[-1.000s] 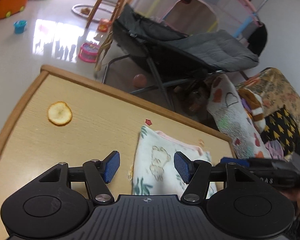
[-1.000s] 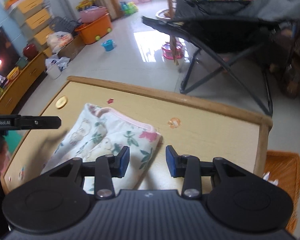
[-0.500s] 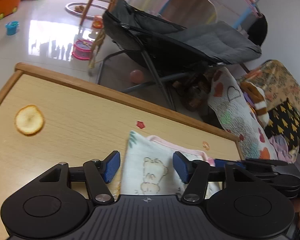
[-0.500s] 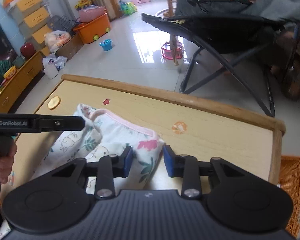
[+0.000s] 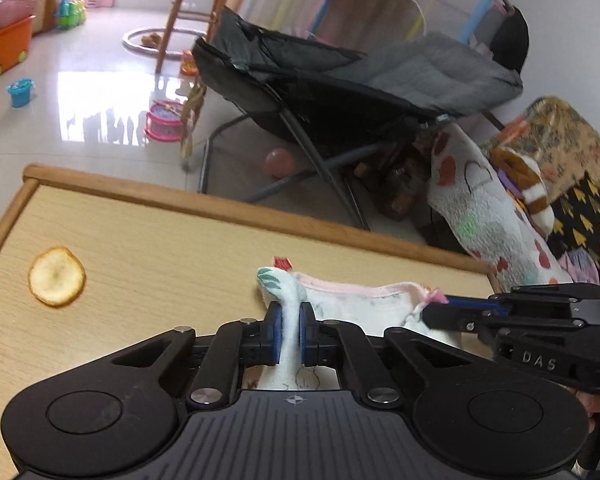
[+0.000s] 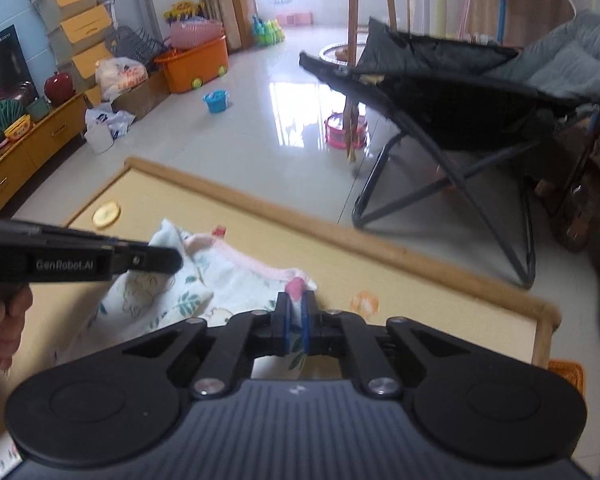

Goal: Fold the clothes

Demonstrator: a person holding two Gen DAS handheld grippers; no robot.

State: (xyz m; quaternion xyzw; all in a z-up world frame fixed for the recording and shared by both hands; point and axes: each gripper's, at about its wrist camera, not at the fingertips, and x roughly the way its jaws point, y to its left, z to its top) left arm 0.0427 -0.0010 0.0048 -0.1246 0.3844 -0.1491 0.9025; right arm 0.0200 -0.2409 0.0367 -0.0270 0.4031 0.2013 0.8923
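Nearby, a sticker point(image 5: 56, 276) dots the table point(image 5: 160, 248).

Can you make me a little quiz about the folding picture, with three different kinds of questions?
1. True or false: the left hand-held gripper is pinching the printed cloth.
2. What does the right hand-held gripper clamp? A) the round yellow slice B) a corner of the cloth C) the table edge
3. Fill in: the cloth's far hem is trimmed in the colour ____.

Key:
1. True. Its blue pads press a fold of cloth between them.
2. B. Both jaws have just been closing, and cloth sits between each pair.
3. Pink.
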